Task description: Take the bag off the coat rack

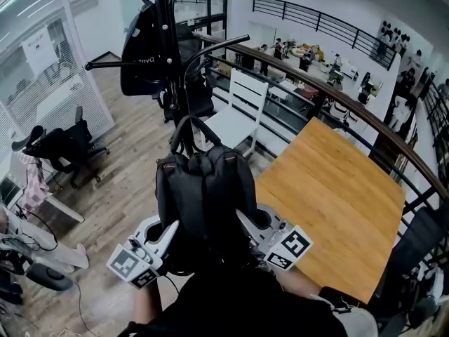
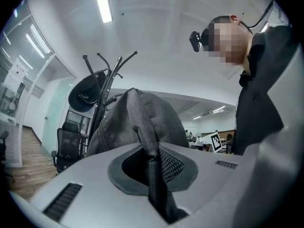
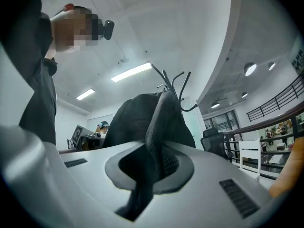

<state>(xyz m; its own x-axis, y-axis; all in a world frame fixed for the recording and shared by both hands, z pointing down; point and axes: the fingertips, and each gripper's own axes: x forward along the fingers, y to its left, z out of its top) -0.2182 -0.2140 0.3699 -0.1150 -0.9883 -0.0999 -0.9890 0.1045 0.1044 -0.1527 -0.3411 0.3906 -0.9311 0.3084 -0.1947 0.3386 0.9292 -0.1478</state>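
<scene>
A black backpack [image 1: 207, 195] hangs in front of me, between my two grippers. Its top handle [image 1: 189, 126] loops up beside the pole of the black coat rack [image 1: 165, 41]; whether it still rests on a hook is hidden. My left gripper [image 1: 168, 234] is shut on a mesh strap [image 2: 151, 141] at the bag's left side. At the right side, my right gripper [image 1: 245, 223] is shut on another mesh strap [image 3: 159, 127]. In both gripper views the bag [image 2: 142, 113] [image 3: 128, 118] fills the middle, with the rack's hooks [image 2: 107, 68] [image 3: 173, 82] above it.
A black cap [image 1: 140, 48] hangs on the rack's left side. A white chair [image 1: 238, 111] stands behind the rack, and a wooden table [image 1: 337, 202] is on the right along a curved railing [image 1: 337, 104]. A black office chair [image 1: 63, 146] stands on the left.
</scene>
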